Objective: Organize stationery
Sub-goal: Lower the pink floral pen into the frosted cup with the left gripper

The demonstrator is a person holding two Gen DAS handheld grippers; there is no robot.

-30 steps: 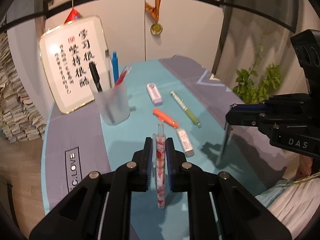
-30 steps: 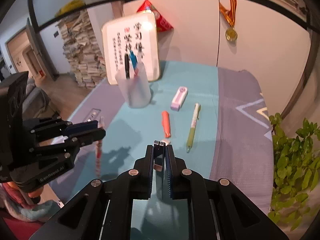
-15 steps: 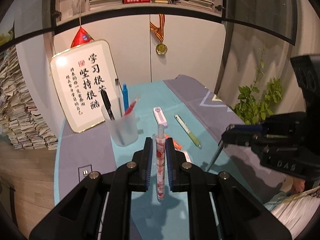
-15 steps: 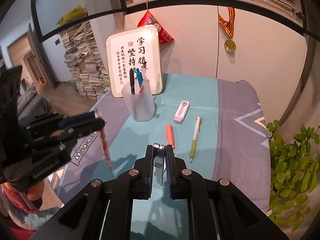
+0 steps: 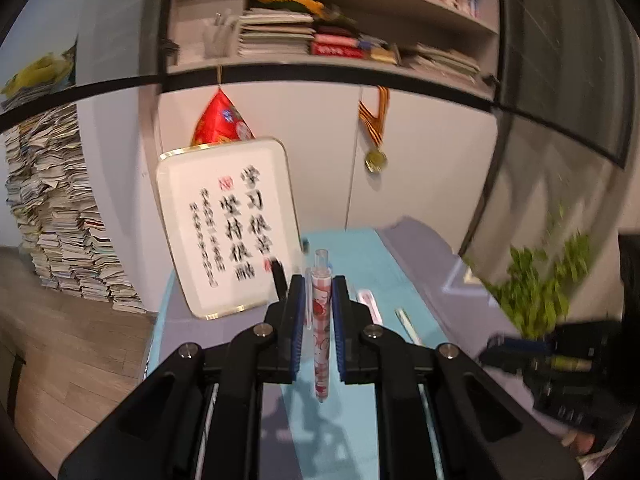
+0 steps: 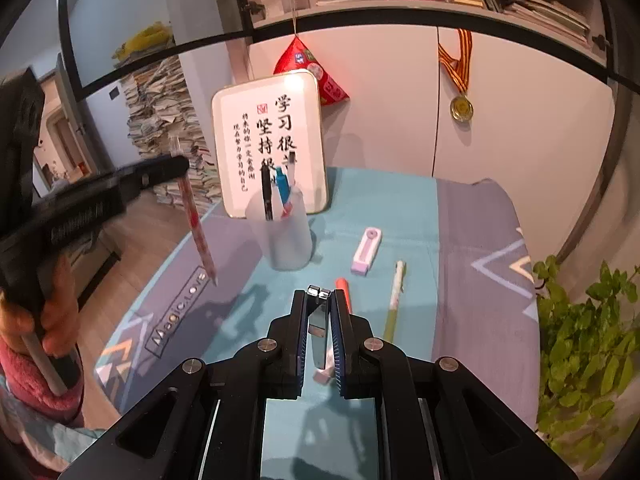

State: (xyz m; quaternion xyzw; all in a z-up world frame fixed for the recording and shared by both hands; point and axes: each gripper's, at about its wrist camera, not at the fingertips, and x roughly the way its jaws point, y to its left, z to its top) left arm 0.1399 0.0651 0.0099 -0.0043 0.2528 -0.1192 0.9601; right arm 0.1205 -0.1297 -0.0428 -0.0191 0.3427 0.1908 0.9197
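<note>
frosted plastic cup [image 6: 285,236] already has a few pens in it. the left gripper [image 5: 318,312] is squeezed on a pink pen [image 5: 321,320], up in the air left of the cup. the right gripper [image 6: 320,328] is squeezed on a small silver thing [image 6: 319,320], maybe a clip. right of the cup, an eraser [image 6: 366,252], an orange marker [image 6: 343,290] and a green pen [image 6: 394,304] still lie loose. only the right view shows the cup well; the left view is blurry.

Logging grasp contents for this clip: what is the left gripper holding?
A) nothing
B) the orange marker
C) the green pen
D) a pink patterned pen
D: the left gripper is shut on the pink patterned pen, clamped upright between its fingers.
</note>
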